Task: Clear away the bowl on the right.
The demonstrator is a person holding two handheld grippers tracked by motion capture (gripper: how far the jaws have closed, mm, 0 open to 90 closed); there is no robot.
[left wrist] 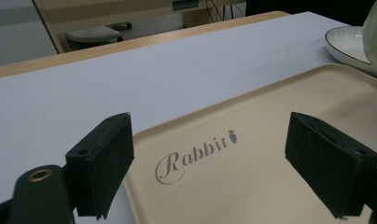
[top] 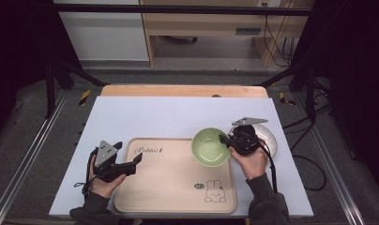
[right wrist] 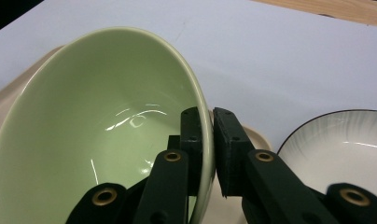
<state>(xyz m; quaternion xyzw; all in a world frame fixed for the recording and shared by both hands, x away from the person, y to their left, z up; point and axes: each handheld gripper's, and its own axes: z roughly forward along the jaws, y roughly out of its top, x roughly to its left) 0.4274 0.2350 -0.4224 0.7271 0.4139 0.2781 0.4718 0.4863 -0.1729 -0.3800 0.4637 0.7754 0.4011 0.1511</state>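
My right gripper (top: 223, 139) pinches the rim of the green bowl (top: 210, 147), one jaw inside and one outside, holding it tilted over the upper right corner of the beige rabbit tray (top: 173, 180). The white plate (right wrist: 345, 149) sits just right of it. My left gripper (top: 131, 164) is spread wide over the tray's left edge, holding nothing.

- Beyond the table (top: 131, 112), a grey floor (top: 187, 75) runs to a wooden desk (top: 201, 23).
- Left of that desk, a white cabinet (top: 103, 33).
- Right of it, hanging cables (top: 276, 42).
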